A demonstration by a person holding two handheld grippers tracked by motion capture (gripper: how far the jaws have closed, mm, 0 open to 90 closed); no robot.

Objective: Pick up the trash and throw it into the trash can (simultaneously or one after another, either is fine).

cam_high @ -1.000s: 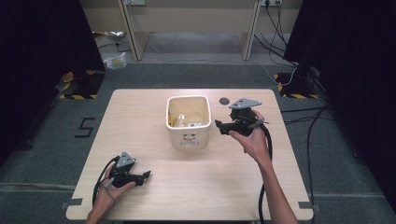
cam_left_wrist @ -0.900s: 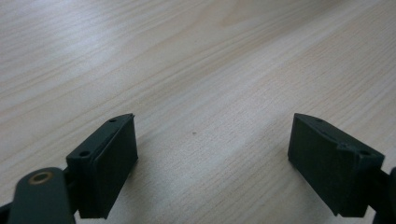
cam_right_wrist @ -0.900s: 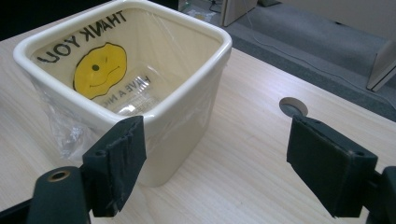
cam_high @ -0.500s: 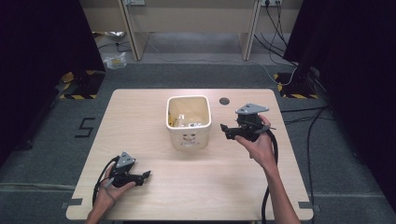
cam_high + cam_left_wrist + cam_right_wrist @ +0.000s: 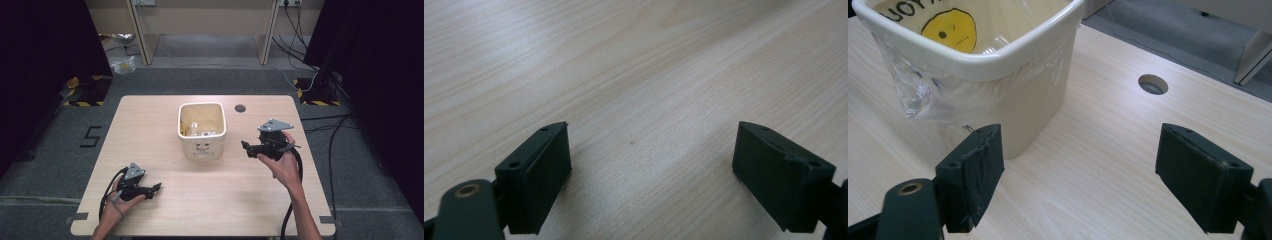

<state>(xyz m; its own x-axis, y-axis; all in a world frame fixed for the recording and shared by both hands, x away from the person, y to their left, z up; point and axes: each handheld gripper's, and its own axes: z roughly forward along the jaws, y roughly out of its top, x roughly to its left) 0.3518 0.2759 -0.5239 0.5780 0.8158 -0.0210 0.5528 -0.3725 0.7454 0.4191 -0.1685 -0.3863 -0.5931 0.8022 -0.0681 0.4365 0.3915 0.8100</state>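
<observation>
Cream plastic bin [image 5: 201,131] (clear liner inside) is standing mid-surface, just left of the right claw [image 5: 248,147], which is gaping wide, empty; the left claw [image 5: 156,187], equally open, is idling well apart.

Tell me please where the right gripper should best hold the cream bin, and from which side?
Probably the rim on the side nearest the right gripper, coming down from above with one jaw inside and one outside. The bin stands upright with an open top, its body looks too wide for the jaws, and the rolled lip gives a narrow edge. Mind the plastic liner draped over it.
</observation>
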